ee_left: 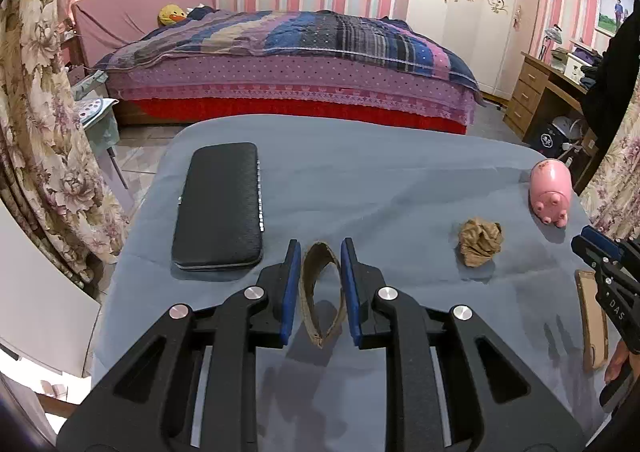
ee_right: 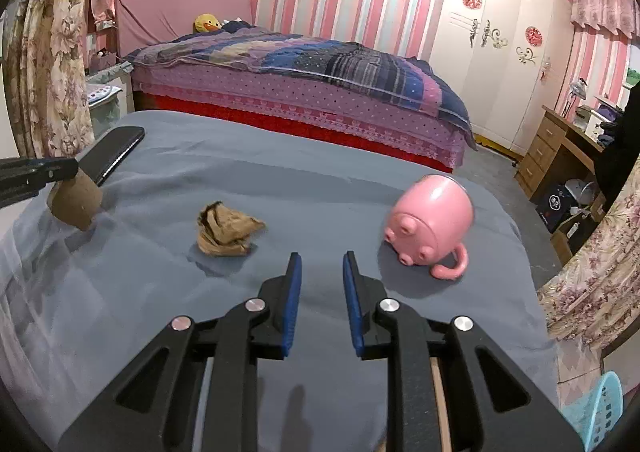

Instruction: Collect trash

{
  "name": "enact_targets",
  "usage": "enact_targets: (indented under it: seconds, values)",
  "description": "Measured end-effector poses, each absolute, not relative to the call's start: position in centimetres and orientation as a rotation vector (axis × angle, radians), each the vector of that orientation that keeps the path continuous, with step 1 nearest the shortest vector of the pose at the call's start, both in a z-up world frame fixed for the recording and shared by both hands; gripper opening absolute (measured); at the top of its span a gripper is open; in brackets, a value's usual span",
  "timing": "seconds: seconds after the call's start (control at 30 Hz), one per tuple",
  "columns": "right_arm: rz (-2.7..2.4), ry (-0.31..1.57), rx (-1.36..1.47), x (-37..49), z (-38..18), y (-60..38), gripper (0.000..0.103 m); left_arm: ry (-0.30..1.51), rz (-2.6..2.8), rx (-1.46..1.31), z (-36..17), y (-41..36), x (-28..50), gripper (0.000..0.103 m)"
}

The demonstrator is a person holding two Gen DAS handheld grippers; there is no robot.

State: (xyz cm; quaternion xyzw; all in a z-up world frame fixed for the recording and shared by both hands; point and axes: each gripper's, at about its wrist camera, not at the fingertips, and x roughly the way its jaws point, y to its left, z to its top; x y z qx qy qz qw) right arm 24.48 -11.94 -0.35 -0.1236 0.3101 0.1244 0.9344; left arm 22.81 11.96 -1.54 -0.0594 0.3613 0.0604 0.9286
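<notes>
A grey-blue cloth-covered table [ee_right: 280, 179] bears a black case [ee_left: 219, 207], crumpled brown paper [ee_right: 226, 230] (mid-table), and a tipped pink pig mug [ee_right: 430, 226].

black case [ee_left: 219, 207] | pink pig mug [ee_right: 430, 226] (on its side) | bed [ee_left: 288, 63]

A plain grey-blue cloth covers the worktop [ee_left: 360, 179]. On it lie a black textured leather case [ee_left: 219, 207], a brown crumpled paper wad [ee_left: 479, 240], a glossy pink pig-shaped mug [ee_right: 430, 226] and a tan squashed cardboard ring [ee_left: 322, 292]. The black left tongs [ee_left: 320, 292] have blue pads [ee_left: 294, 264]. Behind, the wall [ee_right: 340, 3] is pink-and-white striped.
</notes>
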Motion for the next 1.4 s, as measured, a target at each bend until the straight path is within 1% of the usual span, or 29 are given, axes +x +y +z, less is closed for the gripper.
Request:
enact_targets:
  seconds: [0.23, 0.4, 0.43, 0.47, 0.5, 0.53, 0.73, 0.8, 0.83, 0.87, 0.9, 1.0, 1.17, 1.4]
  values:
    - [0.268, 0.651, -0.223, 24.8, -0.7, -12.2, 0.022, 0.742, 0.131, -0.123, -1.6, 12.4, 22.7, 0.019]
    - [0.327, 0.654, -0.230, 25.9, -1.5, -9.0, 0.023, 0.743, 0.152, -0.133, -1.7, 13.7, 22.7, 0.019]
    - [0.329, 0.652, -0.232, 26.0, -1.6, -8.6, 0.029, 0.745, 0.155, -0.136, -1.7, 13.9, 22.7, 0.019]
    - [0.332, 0.648, -0.231, 26.2, -1.9, -7.8, 0.039, 0.749, 0.161, -0.140, -1.8, 14.3, 22.7, 0.019]
    - [0.332, 0.646, -0.228, 26.2, -2.0, -7.4, 0.070, 0.752, 0.165, -0.143, -1.9, 14.4, 22.8, 0.019]
    - [0.335, 0.633, -0.221, 26.3, -2.1, -6.8, 0.082, 0.754, 0.168, -0.147, -2.0, 14.6, 22.8, 0.019]
    - [0.347, 0.696, -0.224, 28.4, -4.0, -4.2, 0.082, 0.761, 0.175, -0.158, -2.3, 15.3, 22.9, 0.019]
    - [0.346, 0.717, -0.231, 28.9, -4.5, -3.7, 0.079, 0.761, 0.174, -0.154, -2.4, 15.3, 22.9, 0.019]
    - [0.353, 0.724, -0.233, 29.1, -4.6, -3.5, 0.068, 0.761, 0.174, -0.153, -2.4, 15.3, 23.0, 0.019]
    - [0.365, 0.740, -0.237, 29.3, -4.7, -3.3, 0.059, 0.763, 0.174, -0.154, -2.4, 15.3, 23.0, 0.019]
    - [0.372, 0.744, -0.238, 29.3, -4.8, -3.3, 0.046, 0.764, 0.173, -0.153, -2.4, 15.2, 23.0, 0.019]
    - [0.367, 0.717, -0.242, 28.9, -4.5, -3.8, 0.043, 0.762, 0.169, -0.148, -2.2, 15.0, 23.0, 0.019]
    - [0.336, 0.671, -0.243, 27.2, -2.9, -6.2, 0.043, 0.747, 0.146, -0.134, -1.7, 13.9, 23.0, 0.019]
    - [0.284, 0.638, -0.218, 24.1, -0.3, -12.0, 0.043, 0.743, 0.073, -0.072, -0.9, 9.2, 23.1, 0.019]
